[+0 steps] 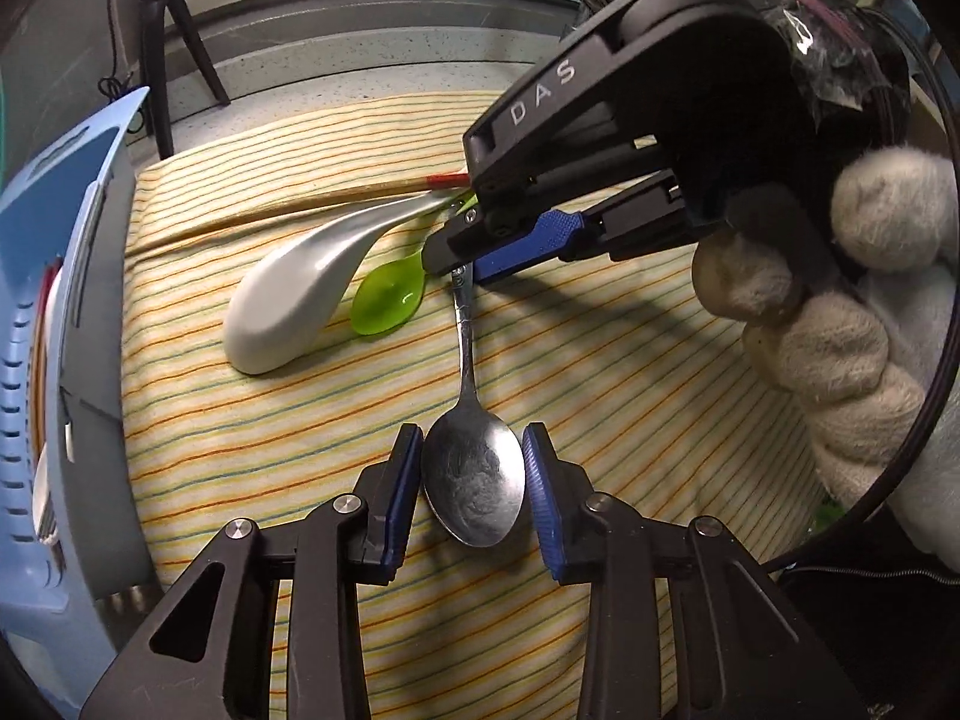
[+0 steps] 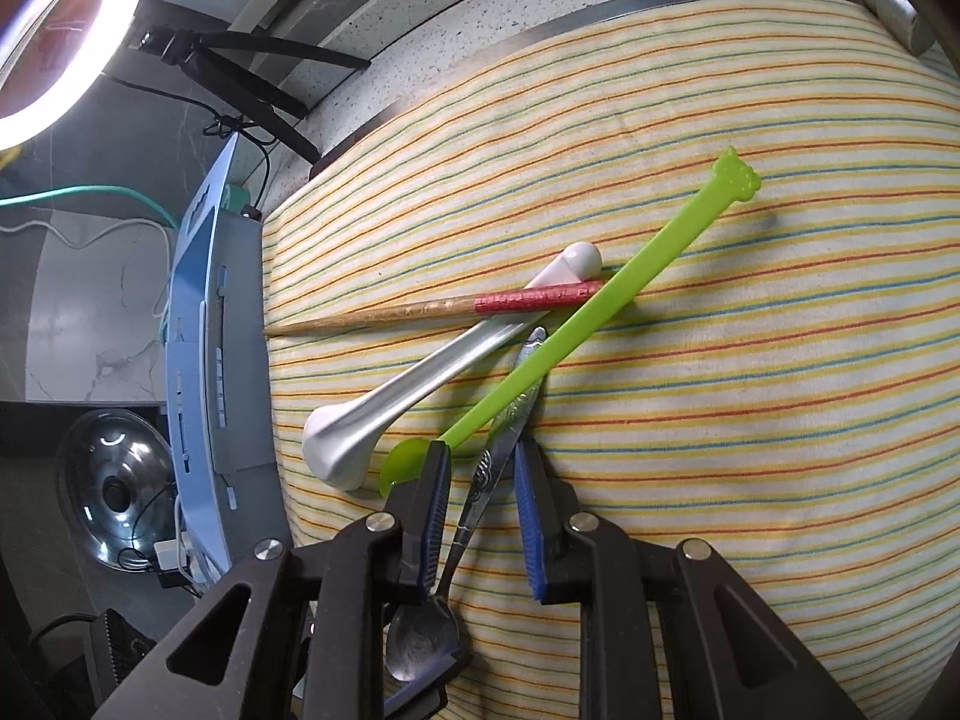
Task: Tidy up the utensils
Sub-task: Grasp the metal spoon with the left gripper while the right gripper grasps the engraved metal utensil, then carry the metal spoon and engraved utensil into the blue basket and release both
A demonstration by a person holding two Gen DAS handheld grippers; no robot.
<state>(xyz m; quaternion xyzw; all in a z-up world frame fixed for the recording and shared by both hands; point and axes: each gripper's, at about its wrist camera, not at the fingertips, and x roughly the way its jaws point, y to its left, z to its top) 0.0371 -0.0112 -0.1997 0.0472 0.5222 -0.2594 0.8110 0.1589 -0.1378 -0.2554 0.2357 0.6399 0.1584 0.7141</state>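
A metal spoon (image 1: 471, 480) lies on the striped cloth (image 1: 600, 420). My left gripper (image 1: 474, 441) is shut on its bowl, with a blue pad against each side. The spoon's handle (image 2: 489, 468) runs between the fingers of my right gripper (image 2: 482, 450), with a gap on each side, so that gripper is open. In the left wrist view the right gripper (image 1: 459, 267) sits over the handle's far end. A green plastic spoon (image 2: 570, 324) crosses over the metal handle. A white ceramic spoon (image 2: 420, 372) and a red-tipped chopstick (image 2: 456, 306) lie beside them.
A blue plastic rack (image 1: 66, 276) stands along the cloth's left edge. A gloved hand (image 1: 840, 336) holds the right gripper. A tripod (image 1: 162, 48) stands beyond the cloth, a glass pot lid (image 2: 114, 486) lies lower left, and a ring light (image 2: 54, 60) glows.
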